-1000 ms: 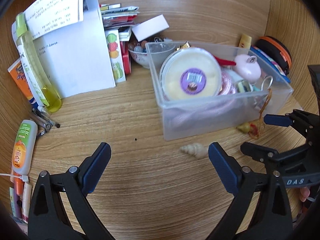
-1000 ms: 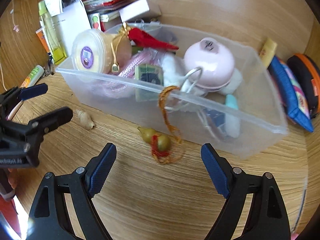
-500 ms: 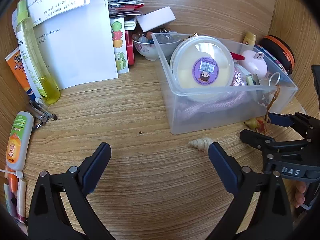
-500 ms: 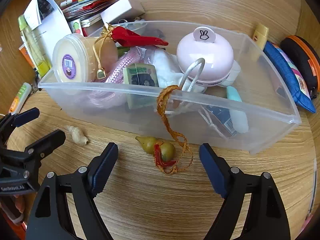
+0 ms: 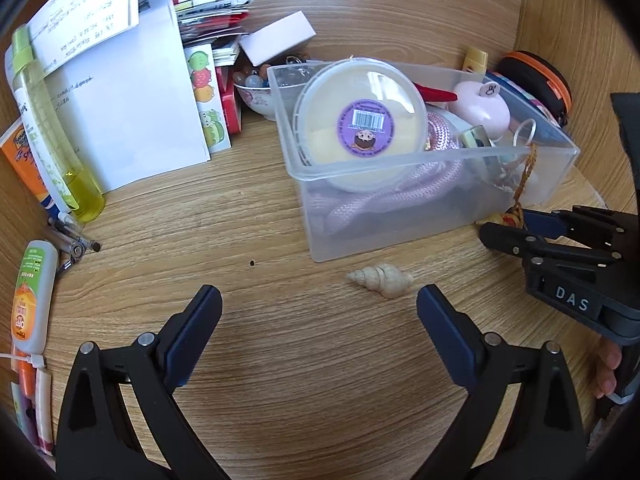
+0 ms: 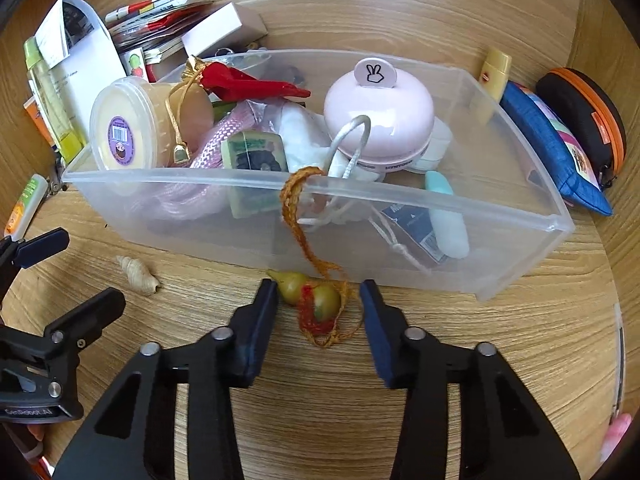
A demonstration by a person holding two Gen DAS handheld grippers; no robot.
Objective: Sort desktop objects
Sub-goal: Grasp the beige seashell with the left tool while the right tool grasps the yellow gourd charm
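The right gripper [image 6: 319,295] is closing its jaws around a small yellow-green gourd charm [image 6: 310,294] that lies on the wooden desk [image 6: 400,420] just in front of the clear plastic bin [image 6: 480,216]; the left pad meets the charm's pointed tip, while a gap shows between the right pad and its rounded end, so the grip is not yet firm. The charm's braided orange cord [image 6: 298,216] runs up and hooks over the bin's front rim. Inside the bin sit a round lidded tub [image 6: 120,136], a pink rope [image 6: 212,148], a red chili ornament [image 6: 248,84] and a pink domed gadget [image 6: 378,116]. Left of the charm, also in front of the bin, lies a pale spiral seashell [image 5: 382,278]. The left gripper [image 5: 318,310] hangs above the desk near the shell, jaws spread wide with nothing between them.
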